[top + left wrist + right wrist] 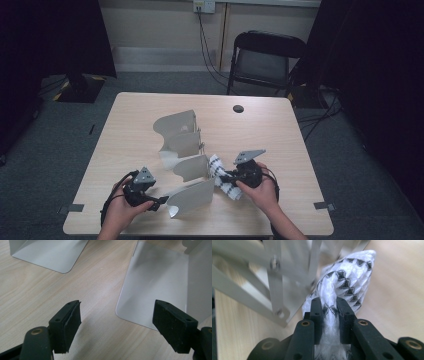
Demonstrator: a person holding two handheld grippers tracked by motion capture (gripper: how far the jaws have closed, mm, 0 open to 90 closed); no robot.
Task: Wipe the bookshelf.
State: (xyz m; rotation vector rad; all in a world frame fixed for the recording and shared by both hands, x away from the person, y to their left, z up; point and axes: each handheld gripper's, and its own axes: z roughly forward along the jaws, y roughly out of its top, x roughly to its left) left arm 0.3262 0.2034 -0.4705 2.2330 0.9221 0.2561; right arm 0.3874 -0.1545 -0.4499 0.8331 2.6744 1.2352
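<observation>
Right gripper (pixel 329 305) clamped tight on a white cloth with a black triangle pattern (pixel 348 277), pinching a bunched fold right between the pads. Cloth (pixel 223 177) sitting on the light wooden table (pixel 280 135), just beside the grey folding metal divider rack (pixel 182 150), near its lower plates. Left gripper (pixel 117 322) with jaws spread wide, gripping nothing, hovering low by the rack's front plate (pixel 155 290)

Light wood bench (pixel 280 125) on grey carpet floor (pixel 345 165). Black folding chair (pixel 265 57) behind it, beige wall (pixel 160 25) with socket (pixel 204 6), dark curtains (pixel 375 45) at both sides.
</observation>
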